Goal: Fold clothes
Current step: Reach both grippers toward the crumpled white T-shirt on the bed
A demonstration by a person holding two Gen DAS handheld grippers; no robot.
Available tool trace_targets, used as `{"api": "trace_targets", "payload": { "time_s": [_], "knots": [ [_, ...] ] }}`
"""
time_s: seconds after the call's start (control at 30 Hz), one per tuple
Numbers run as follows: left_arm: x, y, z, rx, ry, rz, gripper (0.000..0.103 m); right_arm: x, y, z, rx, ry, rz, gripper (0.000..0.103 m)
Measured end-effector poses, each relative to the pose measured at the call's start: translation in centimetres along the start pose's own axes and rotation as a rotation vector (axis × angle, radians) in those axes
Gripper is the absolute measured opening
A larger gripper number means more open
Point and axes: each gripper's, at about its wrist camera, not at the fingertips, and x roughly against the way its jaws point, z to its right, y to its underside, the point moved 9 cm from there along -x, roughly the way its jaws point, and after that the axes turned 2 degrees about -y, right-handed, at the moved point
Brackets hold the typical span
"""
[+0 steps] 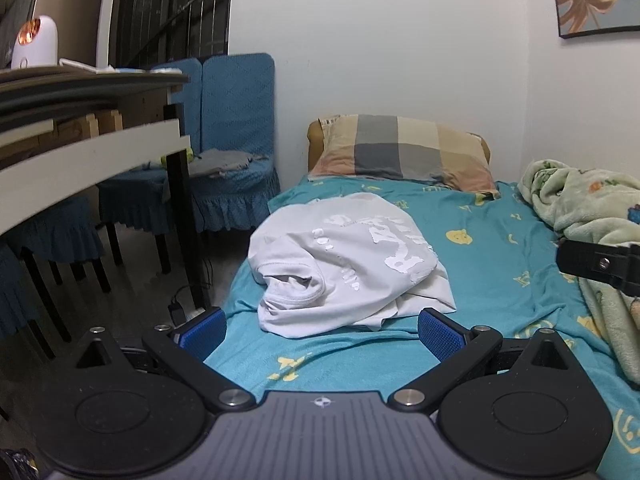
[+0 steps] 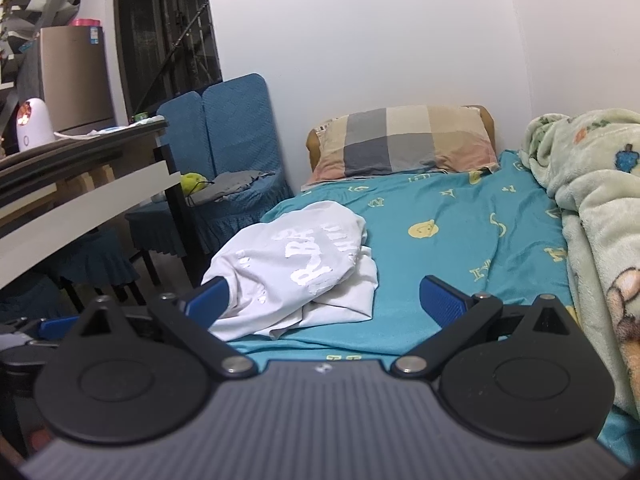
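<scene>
Shirt (image 1: 344,264): white T-shirt, crumpled in a loose heap on the bed (image 1: 492,264), near the bed's left edge and well short of the pillow (image 1: 404,150).
Shirt axis: the heap runs roughly from the foot of the bed up toward the pillow; a hemmed, ribbed opening faces the near left side, flat layers stick out at the near right.
Shirt print: raised white letters run along the top of the heap, turned sideways; "R" and "B" can be made out, the rest cannot be read.
Sheet: teal, with yellow letters and smiley faces; no whole word is readable.
Left gripper (image 1: 320,334): jaws spread wide, blue pads empty, held low just in front of the shirt, not touching it.
Right gripper (image 2: 324,304): jaws spread wide, nothing held; the shirt lies ahead and to its left, partly behind the left pad in the right wrist view; contact cannot be told.
Blanket (image 2: 596,200): pale green fleece with cartoon prints, bunched along the bed's right side.
Chairs (image 1: 236,128): blue covers, left of the bed, grey cloth on one seat.
Table (image 1: 92,148): left of the bed.
</scene>
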Motion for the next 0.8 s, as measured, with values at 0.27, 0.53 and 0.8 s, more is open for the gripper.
{"api": "trace_targets", "payload": {
  "time_s": [0.27,0.53,0.8],
  "knots": [
    [-5.1,-2.6,-1.4,0.077,-0.027,-0.046,0.1,0.8,0.3,2.0,-0.089,0.069,-0.015,0.103],
    [-16.5,-5.0,-5.5,0.272,-0.011,-0.133,0.098,0.3,1.1,1.7,-0.171,0.021,-0.063,0.103],
    [-25.5,-3.1,-8.6,0.418,0.068,-0.203,0.087,-3.2,3.0,1.4,-0.206,-0.007,-0.147,0.103]
  ]
}}
